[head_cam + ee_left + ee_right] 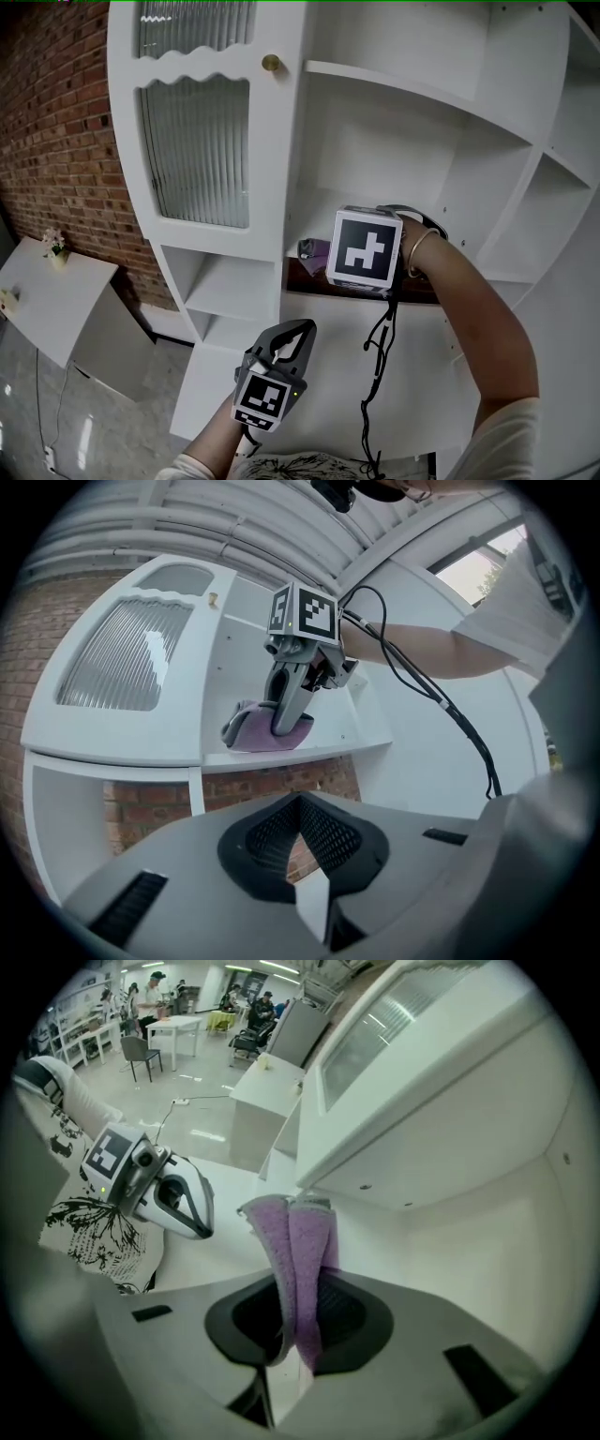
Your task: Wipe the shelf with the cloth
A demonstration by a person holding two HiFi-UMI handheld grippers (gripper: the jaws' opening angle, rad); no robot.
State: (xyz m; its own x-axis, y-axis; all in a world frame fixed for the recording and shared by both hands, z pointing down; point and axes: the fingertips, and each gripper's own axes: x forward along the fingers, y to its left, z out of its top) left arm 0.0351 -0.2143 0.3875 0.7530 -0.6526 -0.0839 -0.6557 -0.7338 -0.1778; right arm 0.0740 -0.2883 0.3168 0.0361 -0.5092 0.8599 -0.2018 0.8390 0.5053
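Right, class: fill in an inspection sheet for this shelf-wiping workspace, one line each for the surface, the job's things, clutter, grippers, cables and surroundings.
Surface: white shelf, open-fronted, with brick showing below it.
Job's things: purple cloth, bunched and pressed onto the shelf.
Clutter: nothing seen on the shelf besides the cloth.
Grippers: right gripper is shut on the cloth, tips down on the shelf; left gripper hangs below the shelf, jaws together, nothing between them.
Cables: black cable hangs from the right gripper in front of the lower cabinet.
Surroundings: ribbed glass door left of the shelf; brick wall behind; low white table on the floor.
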